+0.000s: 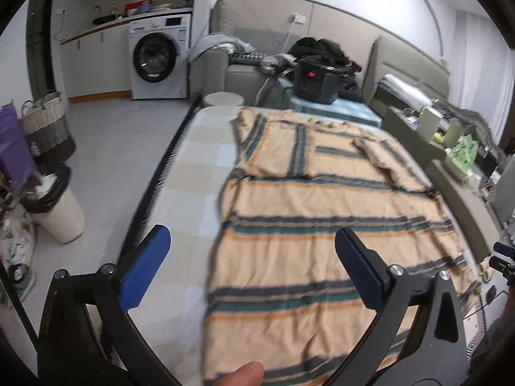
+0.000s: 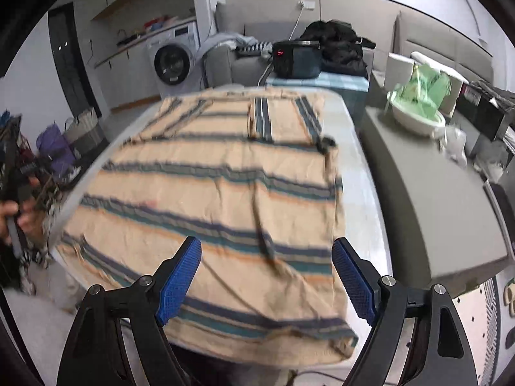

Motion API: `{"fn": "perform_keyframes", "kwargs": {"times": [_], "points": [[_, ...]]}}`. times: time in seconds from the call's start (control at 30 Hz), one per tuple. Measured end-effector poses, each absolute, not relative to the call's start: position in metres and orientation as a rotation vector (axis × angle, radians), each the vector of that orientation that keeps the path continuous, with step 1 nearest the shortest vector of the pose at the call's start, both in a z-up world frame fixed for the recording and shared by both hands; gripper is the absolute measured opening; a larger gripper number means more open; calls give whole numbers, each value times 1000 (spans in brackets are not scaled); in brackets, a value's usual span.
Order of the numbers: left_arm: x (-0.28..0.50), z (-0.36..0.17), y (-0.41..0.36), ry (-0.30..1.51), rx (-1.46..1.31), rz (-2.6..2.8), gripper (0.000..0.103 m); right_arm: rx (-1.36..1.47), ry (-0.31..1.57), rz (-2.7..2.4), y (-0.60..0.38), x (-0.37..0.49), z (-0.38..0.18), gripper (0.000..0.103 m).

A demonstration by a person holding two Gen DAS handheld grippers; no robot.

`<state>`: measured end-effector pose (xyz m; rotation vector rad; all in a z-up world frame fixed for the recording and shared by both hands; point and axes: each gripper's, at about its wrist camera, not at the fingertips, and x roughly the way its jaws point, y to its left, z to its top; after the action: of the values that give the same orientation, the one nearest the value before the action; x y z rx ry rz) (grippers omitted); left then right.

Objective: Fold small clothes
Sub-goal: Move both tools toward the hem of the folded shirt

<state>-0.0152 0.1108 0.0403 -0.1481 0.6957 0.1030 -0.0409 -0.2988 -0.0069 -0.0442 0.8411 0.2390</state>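
Striped garment spread flat, both grippers free above its near edge

Cloth first: a peach-coloured woven garment with teal, navy and orange stripes [image 1: 322, 212] lies spread over a pale checked tabletop [image 1: 193, 173]. One sleeve looks already turned in across the upper part, near the collar end, which points away toward a black electric cooker with a red display [image 1: 317, 80]. The near hem reaches the table's front edge and droops slightly over it in the right wrist view.

Left gripper [image 1: 252, 267] hangs above the garment's left border, its blue-padded jaws wide apart with nothing between them. Right gripper [image 2: 267, 280] hovers over the near right part of the cloth, jaws likewise spread and empty. A fingertip [image 1: 241, 373] shows at the bottom of the left view.

By my judgement one fold is set down and the grippers are between grasps. The next move calls for each to pinch a single layer at the hem corners, then carry it toward the collar evenly, so the stripes stay aligned and the cloth does not drag off the table.
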Motion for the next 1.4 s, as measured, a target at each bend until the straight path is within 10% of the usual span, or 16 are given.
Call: {"fn": "perform_keyframes", "kwargs": {"times": [0.37, 0.67, 1.03, 1.4], "points": [[-87, -6, 126, 889, -144, 126, 101, 138, 877, 201, -354, -52, -53, 85], [-103, -56, 141, 1038, -361, 25, 67, 238, 908, 207, -379, -48, -61, 78], [-98, -65, 141, 1113, -528, -116, 64, 213, 968, 260, -372, -50, -79, 78], [-89, -71, 144, 1101, -621, -112, 18, 262, 969, 225, -385, -51, -78, 78]]}}
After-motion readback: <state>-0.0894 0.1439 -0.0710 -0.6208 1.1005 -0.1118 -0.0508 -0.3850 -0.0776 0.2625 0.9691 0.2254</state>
